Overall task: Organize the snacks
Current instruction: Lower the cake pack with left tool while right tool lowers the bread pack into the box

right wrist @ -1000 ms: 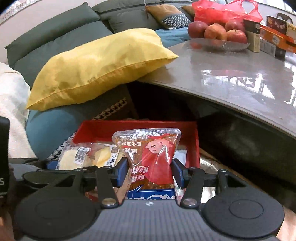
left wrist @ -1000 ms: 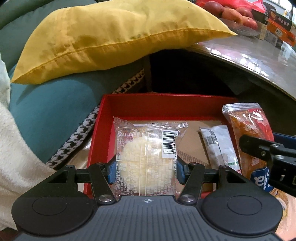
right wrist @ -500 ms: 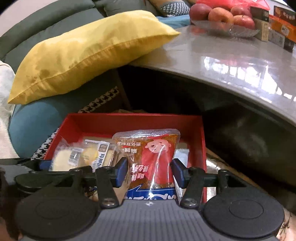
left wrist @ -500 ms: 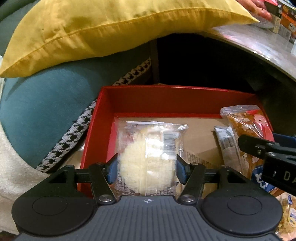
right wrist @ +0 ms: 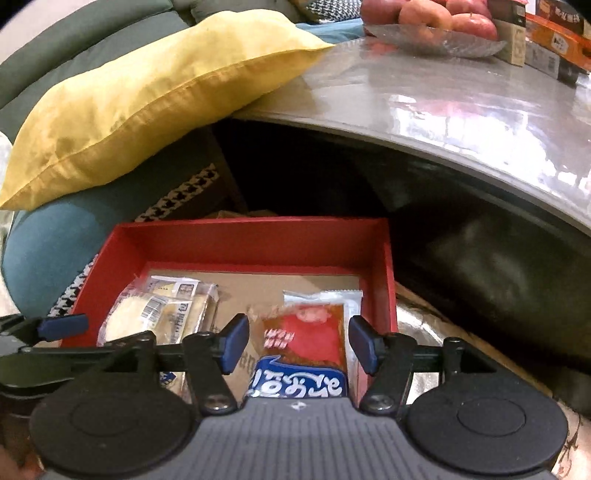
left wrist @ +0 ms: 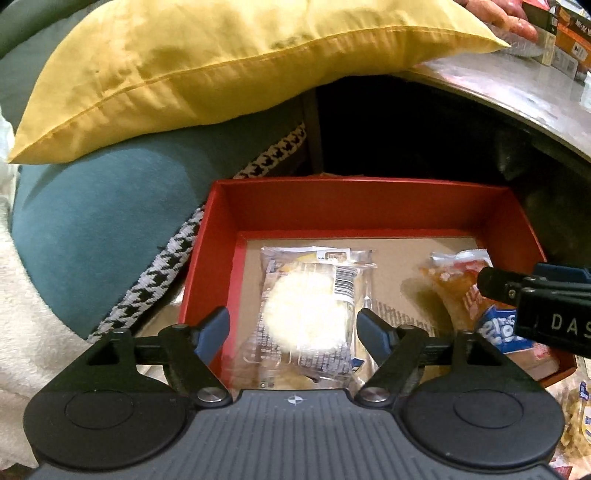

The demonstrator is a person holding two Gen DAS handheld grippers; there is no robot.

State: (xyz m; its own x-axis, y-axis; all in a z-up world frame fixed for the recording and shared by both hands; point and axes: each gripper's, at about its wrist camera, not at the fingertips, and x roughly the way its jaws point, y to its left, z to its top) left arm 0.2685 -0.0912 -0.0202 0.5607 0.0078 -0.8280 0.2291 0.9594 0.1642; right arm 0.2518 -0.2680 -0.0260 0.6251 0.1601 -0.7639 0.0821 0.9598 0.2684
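A red box (left wrist: pixel 354 201) (right wrist: pixel 255 240) with a brown floor lies below both grippers. My left gripper (left wrist: pixel 293 326) is opening; its blue pads stand clear of the clear-wrapped pale round cake (left wrist: pixel 306 314) (right wrist: pixel 142 317), which lies in the box's left half on other clear packets. My right gripper (right wrist: pixel 299 343) is also opening, its pads off the orange-red snack packet with a blue base (right wrist: pixel 306 341) (left wrist: pixel 461 288), which rests in the box's right half over a white packet (right wrist: pixel 351 299). The right gripper's black finger (left wrist: pixel 517 288) shows at the right of the left wrist view.
A yellow cushion (left wrist: pixel 229 62) (right wrist: pixel 147 99) rests on a teal cushion (left wrist: pixel 96 221) with houndstooth trim, left of and behind the box. A glossy grey table (right wrist: pixel 461 107) carrying a dish of apples (right wrist: pixel 436 22) and cartons overhangs at the right. White fleece (left wrist: pixel 33 332) lies at the left.
Both grippers let go of their packets: the round cake and the orange-red packet dropped from upright between the pads into the box. The jaws widened. The right gripper came down toward the box.
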